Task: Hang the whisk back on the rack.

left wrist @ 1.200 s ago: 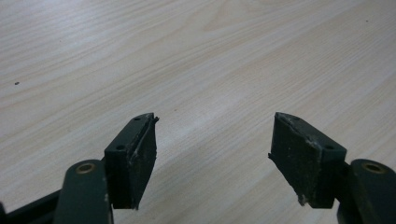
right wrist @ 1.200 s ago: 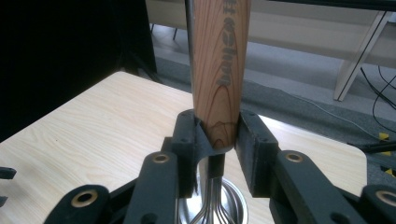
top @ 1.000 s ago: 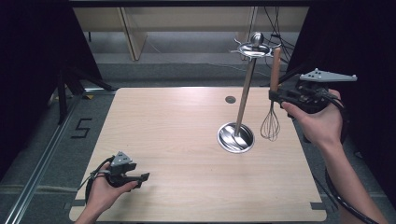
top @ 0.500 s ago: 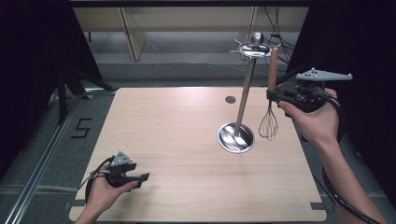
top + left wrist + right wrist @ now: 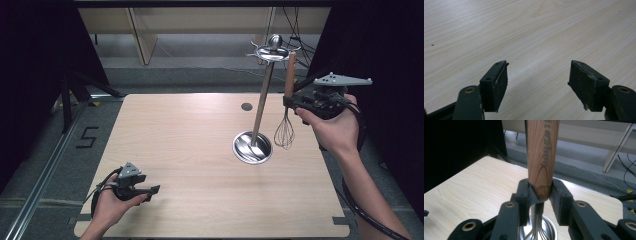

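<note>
High view: whisk held upright beside stand

Left gripper is rested low at the bench near-left corner, fingers apart, nothing between. Stand is seen right of centre. Whisk is clamped by the right gripper at its wooden handle, long axis vertical, wires down, just right of the pole. Right hand is raised, nearer the hooks.

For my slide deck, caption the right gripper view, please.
Right gripper clamps the whisk by its wooden handle above the stand's steel base.
</note>
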{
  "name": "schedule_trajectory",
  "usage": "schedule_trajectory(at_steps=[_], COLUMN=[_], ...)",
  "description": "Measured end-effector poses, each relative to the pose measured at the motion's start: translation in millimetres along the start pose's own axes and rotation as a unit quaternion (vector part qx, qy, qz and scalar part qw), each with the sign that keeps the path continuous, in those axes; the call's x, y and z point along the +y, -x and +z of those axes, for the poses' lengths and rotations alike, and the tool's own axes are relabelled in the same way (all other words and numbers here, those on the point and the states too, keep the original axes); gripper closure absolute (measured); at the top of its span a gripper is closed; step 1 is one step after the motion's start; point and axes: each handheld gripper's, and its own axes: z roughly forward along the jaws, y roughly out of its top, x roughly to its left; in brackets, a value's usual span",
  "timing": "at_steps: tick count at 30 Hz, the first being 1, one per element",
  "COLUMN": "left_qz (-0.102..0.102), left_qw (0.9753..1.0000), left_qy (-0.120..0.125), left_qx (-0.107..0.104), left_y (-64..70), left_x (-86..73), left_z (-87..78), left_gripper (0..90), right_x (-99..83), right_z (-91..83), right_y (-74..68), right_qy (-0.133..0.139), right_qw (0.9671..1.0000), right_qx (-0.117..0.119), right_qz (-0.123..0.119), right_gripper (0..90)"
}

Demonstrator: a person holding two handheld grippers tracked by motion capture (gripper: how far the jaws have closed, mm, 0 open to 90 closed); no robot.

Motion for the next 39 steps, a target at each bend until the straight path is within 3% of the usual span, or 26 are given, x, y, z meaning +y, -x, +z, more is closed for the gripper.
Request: schedule_trajectory(at_steps=[1, 7, 8, 9, 17, 21, 24, 25, 26, 33, 37, 38, 39], left_qz=[-0.009, -0.007, 0.006, -0.008, -0.013, -0.006, -0.006, -0.006, 0.001, 0.005, 0.006, -0.009, -0.009], left_qw=[0.9999, 1.0000, 1.0000, 0.9999, 0.9999, 1.0000, 1.0000, 1.0000, 1.0000, 1.0000, 1.0000, 0.9999, 0.9999], left_qy=[0.007, 0.006, -0.005, 0.007, 0.007, 0.006, 0.006, 0.006, -0.001, -0.008, -0.008, 0.008, 0.008], left_qx=[-0.001, -0.001, 0.001, -0.001, -0.003, -0.002, -0.001, -0.002, 0.000, 0.000, 0.000, -0.002, -0.002], left_y=[1.3, 1.0, -0.8, 1.2, 1.7, 1.0, 1.1, 1.1, 0.0, -0.1, -0.1, 2.2, 2.2], left_x=[-0.1, 0.0, 0.2, -0.1, -0.3, -0.1, -0.1, -0.1, 0.0, 0.3, 0.3, -0.1, -0.1], left_z=[0.9, 0.7, -0.5, 0.9, 1.0, 0.8, 0.7, 0.7, 0.2, 0.0, 0.3, 2.2, 2.2], left_gripper=[30.6, 30.6, 30.6, 30.6, 30.6, 30.6, 30.6, 30.6, 30.6, 30.6, 30.6, 30.6, 30.6], right_x=[0.1, -2.1, -3.0, -3.3, -5.5, -6.8, -6.9, -7.6, -7.5, -7.0, -7.9, -10.1, -11.5], right_z=[-0.1, 1.7, 2.0, 2.7, 5.1, 5.8, 4.9, 6.2, 5.9, 2.6, -0.5, -0.6, -0.3], right_y=[0.0, -0.4, -0.8, -1.0, -1.5, -0.7, -1.9, 0.0, 0.4, 1.5, 1.0, 2.4, 3.2], right_qy=[0.000, -0.002, -0.004, -0.005, -0.008, -0.003, -0.009, 0.004, -0.001, 0.000, -0.002, 0.006, 0.013], right_qw=[1.0000, 1.0000, 1.0000, 1.0000, 1.0000, 0.9998, 0.9999, 0.9996, 0.9996, 0.9987, 0.9988, 0.9984, 0.9982], right_qx=[0.000, 0.002, -0.005, -0.001, -0.003, -0.007, -0.006, -0.012, -0.006, -0.019, -0.026, -0.031, -0.034], right_qz=[-0.001, -0.002, -0.002, 0.002, -0.004, -0.016, -0.009, -0.026, -0.027, -0.047, -0.043, -0.047, -0.047], right_gripper=[70.7, 70.6, 70.6, 70.6, 70.5, 70.3, 70.1, 70.0, 69.6, 60.8, 57.0, 54.0, 52.6])
